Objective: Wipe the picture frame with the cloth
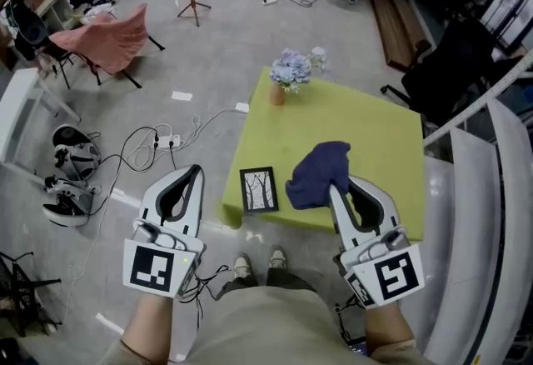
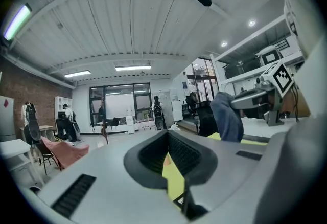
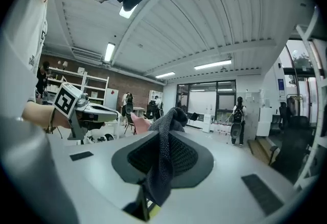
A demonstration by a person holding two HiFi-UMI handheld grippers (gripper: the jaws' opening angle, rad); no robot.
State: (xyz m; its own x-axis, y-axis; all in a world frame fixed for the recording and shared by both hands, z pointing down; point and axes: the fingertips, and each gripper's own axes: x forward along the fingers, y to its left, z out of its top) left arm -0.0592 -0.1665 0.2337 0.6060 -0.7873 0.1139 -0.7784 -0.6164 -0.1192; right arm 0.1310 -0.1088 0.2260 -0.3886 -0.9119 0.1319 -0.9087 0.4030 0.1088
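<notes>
The yellow-green table stands in front of me on the grey floor. The picture frame lies flat near its front left corner. A pot of flowers stands at its far left corner.

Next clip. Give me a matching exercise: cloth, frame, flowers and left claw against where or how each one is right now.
Things:
1. cloth
2. frame
3. flowers
4. left claw

States:
A. standing at the table's far left corner
B. shut, nothing in it, left of the table
C. pinched in the right claw
D. lying flat by the table's near left corner

Pairs: 1-C, 2-D, 3-A, 4-B
</notes>
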